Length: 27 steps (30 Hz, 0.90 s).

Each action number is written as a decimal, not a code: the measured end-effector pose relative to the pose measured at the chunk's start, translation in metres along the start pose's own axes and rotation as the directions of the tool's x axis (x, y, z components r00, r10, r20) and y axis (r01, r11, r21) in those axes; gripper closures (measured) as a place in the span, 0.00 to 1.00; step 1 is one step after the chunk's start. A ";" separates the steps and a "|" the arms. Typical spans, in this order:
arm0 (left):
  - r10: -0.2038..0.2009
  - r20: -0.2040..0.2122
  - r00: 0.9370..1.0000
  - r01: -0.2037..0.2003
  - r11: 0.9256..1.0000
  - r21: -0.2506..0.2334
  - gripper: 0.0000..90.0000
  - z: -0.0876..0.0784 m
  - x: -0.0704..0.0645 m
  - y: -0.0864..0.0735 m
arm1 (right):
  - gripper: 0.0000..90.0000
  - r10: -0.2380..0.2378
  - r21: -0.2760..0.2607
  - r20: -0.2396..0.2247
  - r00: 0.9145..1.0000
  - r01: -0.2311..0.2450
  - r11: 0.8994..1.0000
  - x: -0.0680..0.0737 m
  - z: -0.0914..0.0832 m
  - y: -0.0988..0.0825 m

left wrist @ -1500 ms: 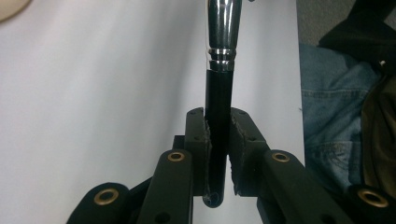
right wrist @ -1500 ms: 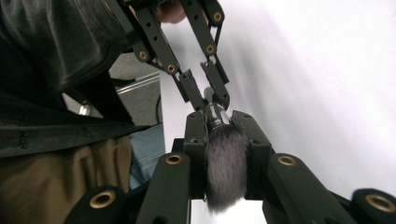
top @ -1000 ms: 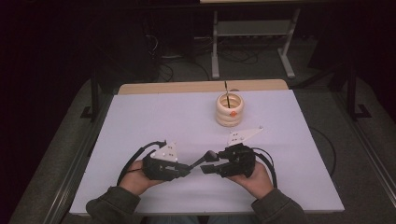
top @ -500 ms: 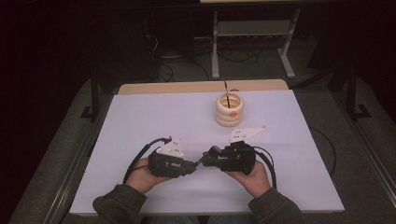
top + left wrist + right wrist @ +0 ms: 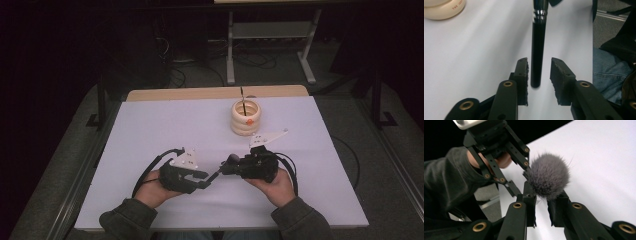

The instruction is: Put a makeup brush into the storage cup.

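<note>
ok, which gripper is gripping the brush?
Right gripper: jaws, just closing, pinch the brush below its bristles. Left gripper jaws, just opening, stand clear of the handle.

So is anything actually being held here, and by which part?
Yes, a makeup brush. The right gripper grips it just below the bristles; the left gripper has just been opening, its jaws either side of the handle's end.

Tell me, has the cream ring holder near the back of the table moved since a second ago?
No. The ring holder sits in the same spot by the table's far wooden edge.
</note>
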<state>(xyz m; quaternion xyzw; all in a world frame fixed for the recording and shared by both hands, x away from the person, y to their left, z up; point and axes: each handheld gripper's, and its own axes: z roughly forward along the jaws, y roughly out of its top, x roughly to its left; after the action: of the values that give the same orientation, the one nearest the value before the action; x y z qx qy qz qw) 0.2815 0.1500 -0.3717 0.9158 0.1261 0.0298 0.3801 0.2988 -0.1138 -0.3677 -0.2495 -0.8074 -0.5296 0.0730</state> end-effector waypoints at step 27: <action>-0.119 -0.062 0.991 0.114 0.990 -0.080 0.55 -0.020 0.005 -0.044 | 0.85 -0.039 0.141 0.144 0.989 0.019 0.990 -0.018 -0.033 0.030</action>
<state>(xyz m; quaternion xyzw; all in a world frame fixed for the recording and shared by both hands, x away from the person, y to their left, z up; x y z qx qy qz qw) 0.2742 0.1945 -0.3885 0.8902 0.1909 0.0427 0.4114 0.3236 -0.1394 -0.3357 -0.2703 -0.8490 -0.4534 0.0230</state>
